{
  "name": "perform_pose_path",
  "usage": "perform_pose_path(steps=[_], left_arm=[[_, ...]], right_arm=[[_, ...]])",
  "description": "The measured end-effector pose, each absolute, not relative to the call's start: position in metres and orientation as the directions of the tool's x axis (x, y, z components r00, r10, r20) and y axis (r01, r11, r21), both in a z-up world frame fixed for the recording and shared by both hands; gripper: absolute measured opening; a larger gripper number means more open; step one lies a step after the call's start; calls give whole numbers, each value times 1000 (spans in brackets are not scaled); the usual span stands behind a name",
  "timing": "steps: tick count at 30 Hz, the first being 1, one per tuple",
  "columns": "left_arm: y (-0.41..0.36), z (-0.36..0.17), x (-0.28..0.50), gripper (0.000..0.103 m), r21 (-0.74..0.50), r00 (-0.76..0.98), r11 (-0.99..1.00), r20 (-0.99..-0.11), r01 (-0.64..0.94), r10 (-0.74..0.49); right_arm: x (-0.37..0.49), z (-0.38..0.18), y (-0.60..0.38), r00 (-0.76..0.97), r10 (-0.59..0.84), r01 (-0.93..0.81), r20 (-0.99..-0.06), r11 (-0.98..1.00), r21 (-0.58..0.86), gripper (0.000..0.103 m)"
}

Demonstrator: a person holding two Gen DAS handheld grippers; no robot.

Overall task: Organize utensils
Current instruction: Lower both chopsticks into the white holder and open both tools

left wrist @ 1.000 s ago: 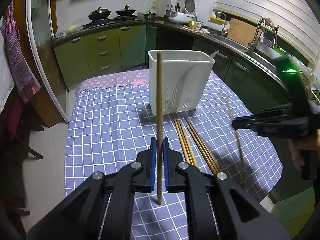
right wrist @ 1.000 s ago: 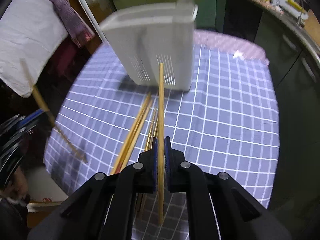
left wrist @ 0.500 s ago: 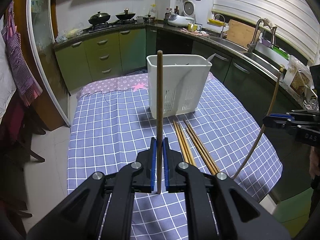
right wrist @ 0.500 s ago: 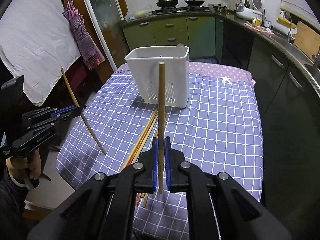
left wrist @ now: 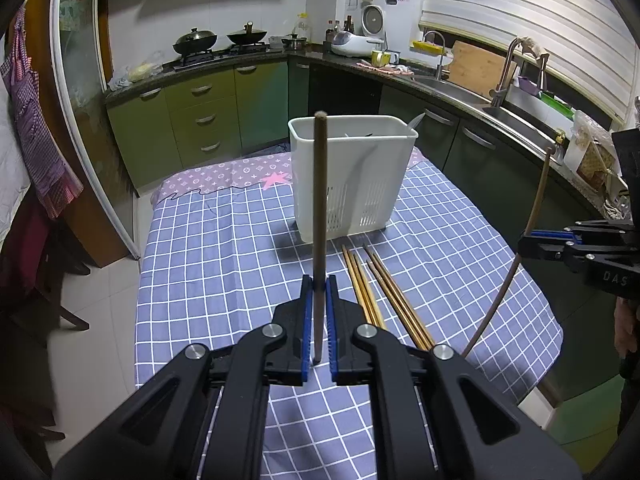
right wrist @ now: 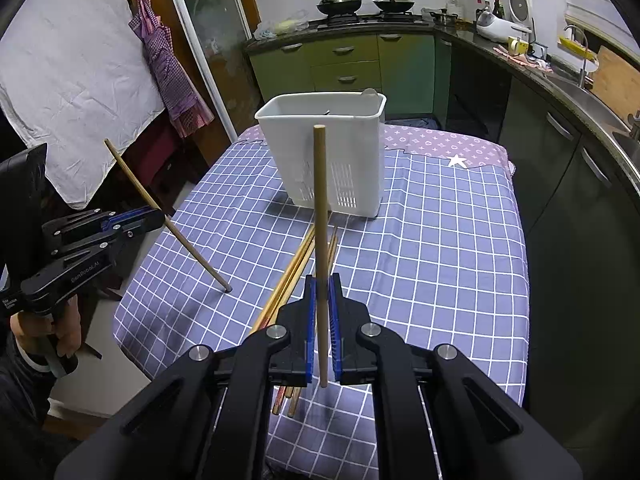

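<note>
A white slotted utensil holder [left wrist: 352, 176] stands on the blue checked tablecloth [left wrist: 224, 264]; it also shows in the right wrist view [right wrist: 328, 156]. My left gripper [left wrist: 319, 292] is shut on a dark brown chopstick [left wrist: 319, 216] held upright above the table's near edge. My right gripper [right wrist: 322, 296] is shut on a light wooden chopstick [right wrist: 320, 216], also upright. Several loose chopsticks [left wrist: 380, 292] lie on the cloth in front of the holder, seen too in the right wrist view [right wrist: 296, 268]. Each gripper appears in the other's view, the right one [left wrist: 524, 242] and the left one [right wrist: 160, 216].
Green kitchen cabinets [left wrist: 200, 120] and a counter with a stove and a sink [left wrist: 460, 92] run behind and to the right of the table. A white sheet [right wrist: 68, 80] and a purple apron [right wrist: 168, 68] hang at the left.
Both grippers have pulled back and risen from the table with their chopsticks still held. The right gripper swung up from a low, blurred pose near the holder.
</note>
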State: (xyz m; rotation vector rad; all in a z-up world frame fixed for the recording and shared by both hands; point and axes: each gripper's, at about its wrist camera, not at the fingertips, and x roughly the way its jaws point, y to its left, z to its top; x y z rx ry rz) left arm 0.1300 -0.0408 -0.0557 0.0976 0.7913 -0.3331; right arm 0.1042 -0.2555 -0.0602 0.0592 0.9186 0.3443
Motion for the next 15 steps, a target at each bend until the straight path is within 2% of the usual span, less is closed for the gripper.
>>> perform_pose_path(steps=[8,15], left_arm=[[-42,-46,128,7,-34,665,941,-698,338,-264],[-47,-10,133,7,-24,682,931,-674,364,-284]], right_arm=[[107,-53,-257,559,328,-273,-762,940,205,7],[113,-18,-260,609,345,-291,-714,935,204,7]])
